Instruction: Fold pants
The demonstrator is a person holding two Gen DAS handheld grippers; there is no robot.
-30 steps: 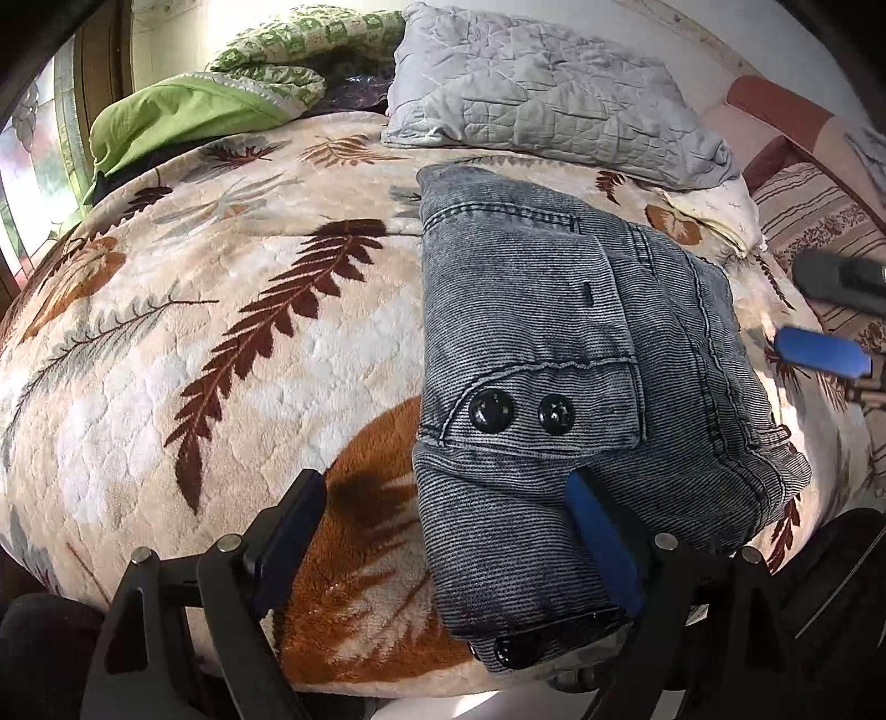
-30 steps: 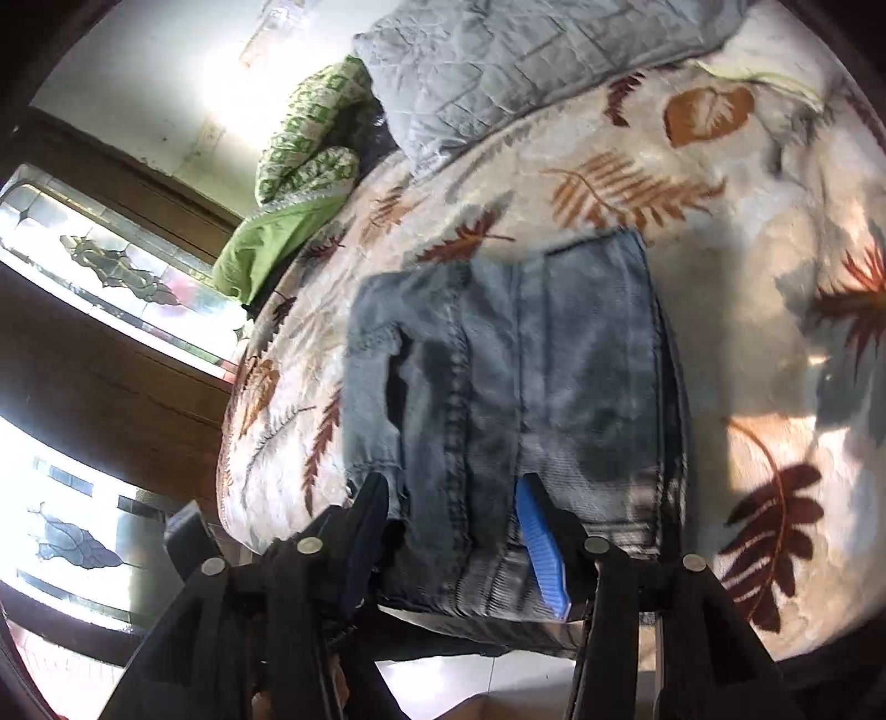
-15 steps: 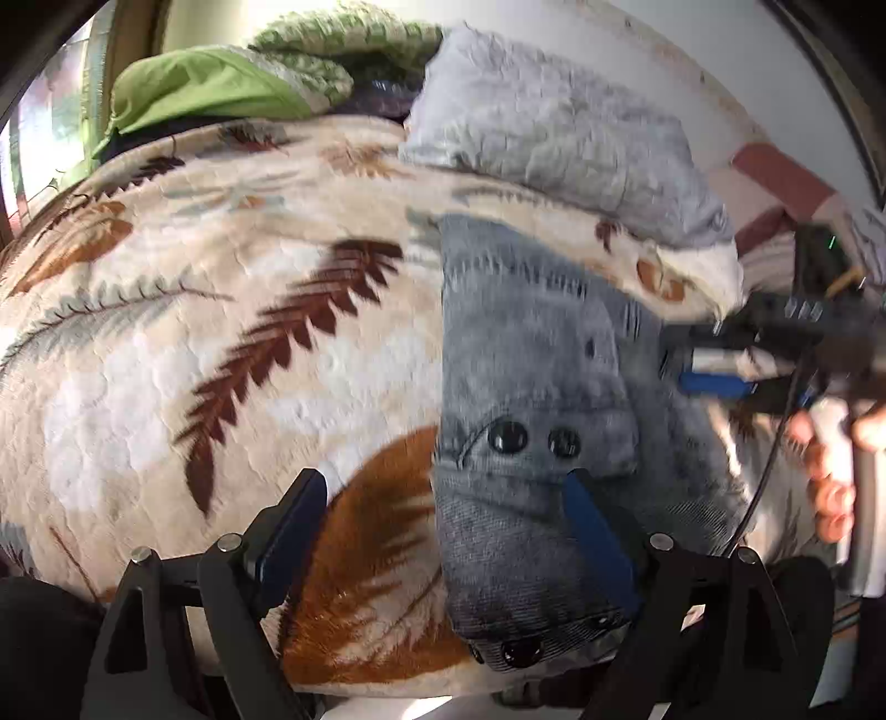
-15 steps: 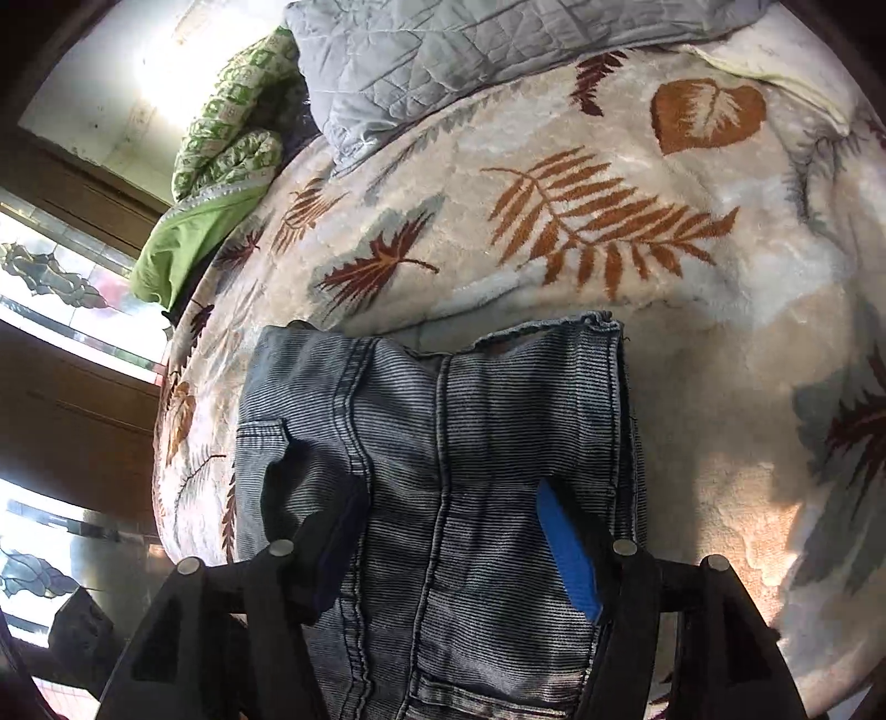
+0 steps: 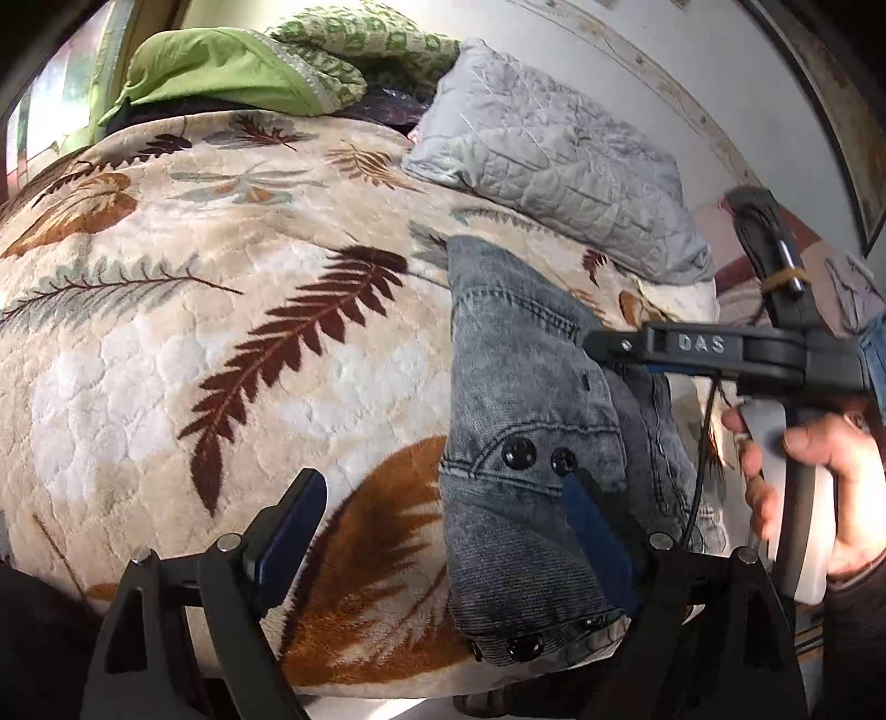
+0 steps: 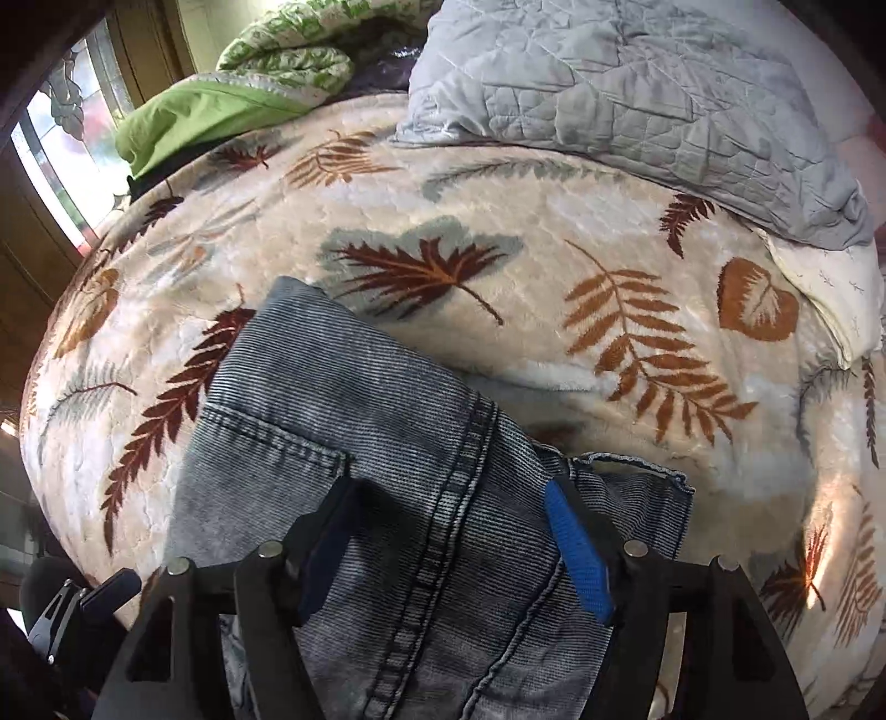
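The folded grey denim pants [image 5: 531, 421] lay on the leaf-printed blanket [image 5: 221, 343] of the bed, right of centre in the left wrist view and in the lower centre of the right wrist view, with a snap-buttoned pocket flap [image 5: 534, 457] facing up. The left tongs [image 5: 443, 531] stood wide at the bottom of their frame, gripping nothing, one blue pad over the blanket and the other over the near end of the denim. The right tongs [image 6: 448, 543] were also spread wide, straddling a raised seam [image 6: 443, 531] low in their own frame; whether their pads touched the cloth could not be told. In the left wrist view the right tool entered from the right edge, its finger reaching over the far part of the bundle, with the person's right hand [image 5: 803, 476] on its handle. The fold appeared nearly complete, and what was probably called for was a light downward press to flatten the bundle, or a grip through all layers so that none slid out. A grey quilted pillow [image 5: 559, 166] lay in the upper right, near the far corner of the pants; a green cloth [image 5: 221, 77] and a green-patterned cushion [image 5: 360, 44] lay at the upper left, well apart and obstructing nothing.
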